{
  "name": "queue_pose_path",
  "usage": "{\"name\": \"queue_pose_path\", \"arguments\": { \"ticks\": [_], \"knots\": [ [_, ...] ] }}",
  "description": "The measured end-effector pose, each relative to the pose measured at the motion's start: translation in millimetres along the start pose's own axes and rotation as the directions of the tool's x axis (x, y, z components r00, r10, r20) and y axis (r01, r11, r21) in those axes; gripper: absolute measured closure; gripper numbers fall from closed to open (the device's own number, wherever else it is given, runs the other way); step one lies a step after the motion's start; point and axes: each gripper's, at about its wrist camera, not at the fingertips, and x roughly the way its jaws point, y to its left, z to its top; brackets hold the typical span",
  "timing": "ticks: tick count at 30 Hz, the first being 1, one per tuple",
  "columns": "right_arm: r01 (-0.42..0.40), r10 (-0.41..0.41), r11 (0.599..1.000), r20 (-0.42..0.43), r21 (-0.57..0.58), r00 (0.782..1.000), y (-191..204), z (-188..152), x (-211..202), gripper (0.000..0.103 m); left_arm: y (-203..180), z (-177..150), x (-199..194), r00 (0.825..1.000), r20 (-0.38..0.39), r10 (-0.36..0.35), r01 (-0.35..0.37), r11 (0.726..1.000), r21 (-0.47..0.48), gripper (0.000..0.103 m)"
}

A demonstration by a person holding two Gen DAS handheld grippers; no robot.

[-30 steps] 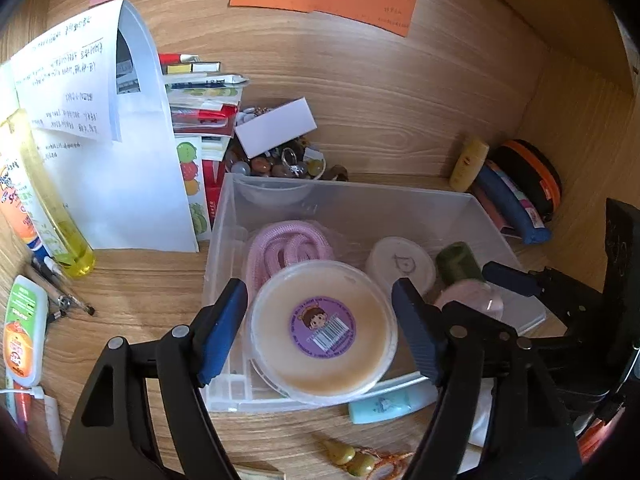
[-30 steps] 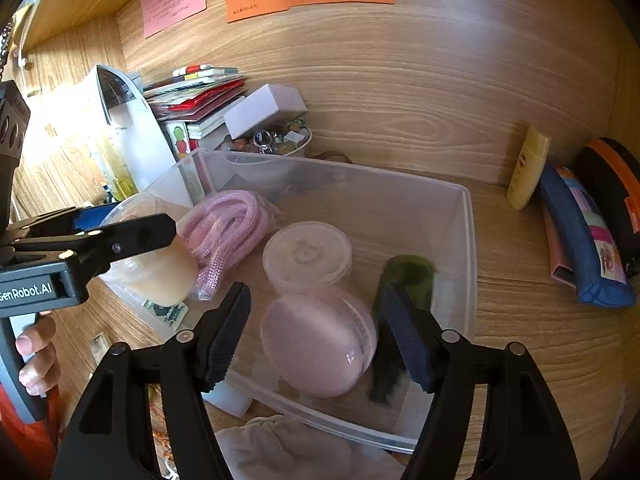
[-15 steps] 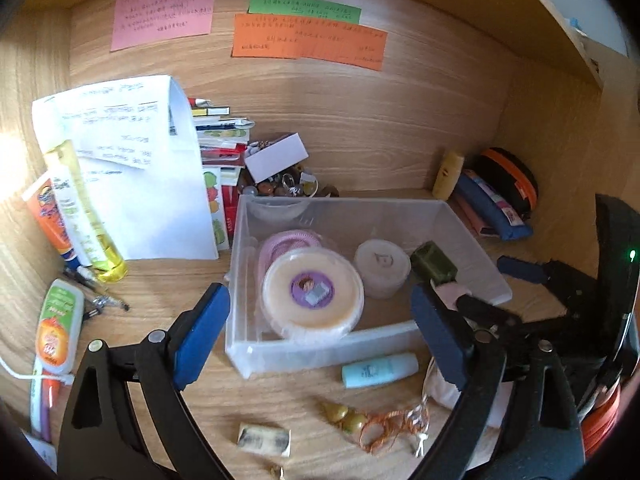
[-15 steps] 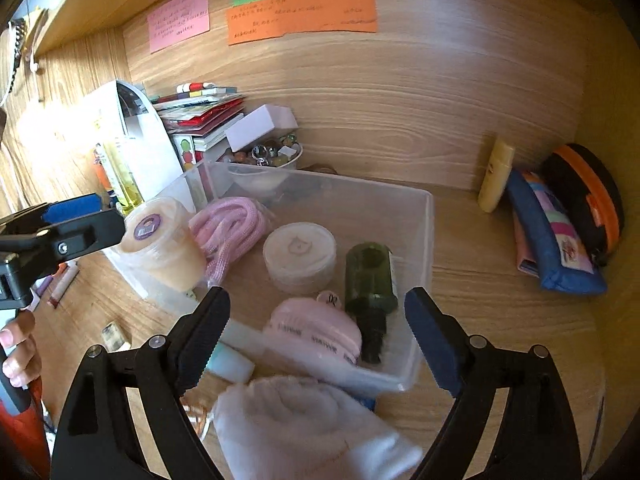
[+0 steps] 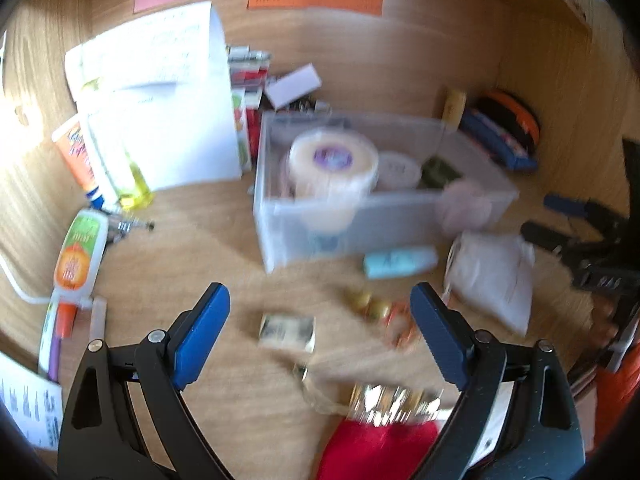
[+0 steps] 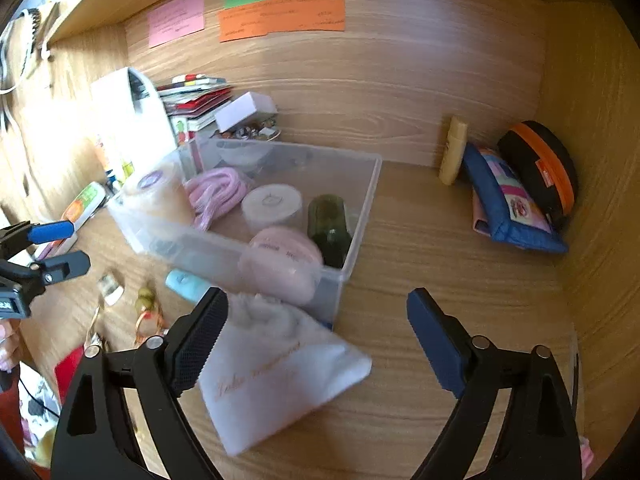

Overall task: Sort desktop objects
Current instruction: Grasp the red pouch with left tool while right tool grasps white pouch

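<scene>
— Grippers? Left gripper (image 5: 318, 334) wide apart, empty. Right gripper (image 6: 316, 336) just been opening, empty too.
— Tub (image 6: 362, 216)?
— Mid-desk (image 6: 440, 272), by the back wall. Cream jar (image 6: 154, 196), pink jar (image 6: 286, 264), green bottle (image 6: 330, 220) inside. White pouch (image 6: 276, 372) touching its front corner.

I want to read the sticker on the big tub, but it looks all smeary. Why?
In the left wrist view the camera was moving, so the tub and clear box are motion-blurred. The right wrist view is sharper, yet there the tub is small and sunlit, so its sticker cannot be read either.
</scene>
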Motion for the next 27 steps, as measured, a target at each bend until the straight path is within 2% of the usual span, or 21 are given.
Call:
{"name": "queue_pose_path", "arguments": {
  "ticks": [2, 5, 9, 17, 22, 27],
  "knots": [
    [-0.022, 0.022, 1.000, 0.000, -0.018, 1.000, 5, -7, -2, 0.000, 0, -13, 1, 0.999, -0.037, 0.005, -0.004, 1.000, 0.007, 0.011],
    [-0.054, 0.053, 0.997, -0.020, -0.054, 0.998, 14, -13, 1, 0.000, -1, -30, 3, 0.997, -0.083, -0.004, 0.005, 1.000, 0.012, 0.011],
    [-0.062, 0.055, 0.993, -0.070, -0.097, 0.996, 25, -20, 13, 0.000, -5, -48, 2, 0.993, -0.118, -0.005, 0.009, 1.000, 0.030, 0.011],
    [-0.050, 0.035, 0.996, -0.187, -0.076, 0.982, 26, -36, 41, 0.000, -22, -69, -2, 0.989, -0.137, -0.063, 0.070, 0.996, 0.049, 0.011],
    [-0.094, 0.077, 0.994, -0.242, -0.061, 0.967, 26, -34, 51, 0.000, -32, -73, 2, 0.982, -0.164, -0.093, 0.106, 0.992, 0.075, 0.011],
    [-0.060, 0.026, 0.990, -0.257, -0.125, 0.966, 36, -35, 55, 0.003, -40, -78, 4, 0.984, -0.165, -0.070, 0.090, 0.989, 0.118, 0.006]
  ]
}}
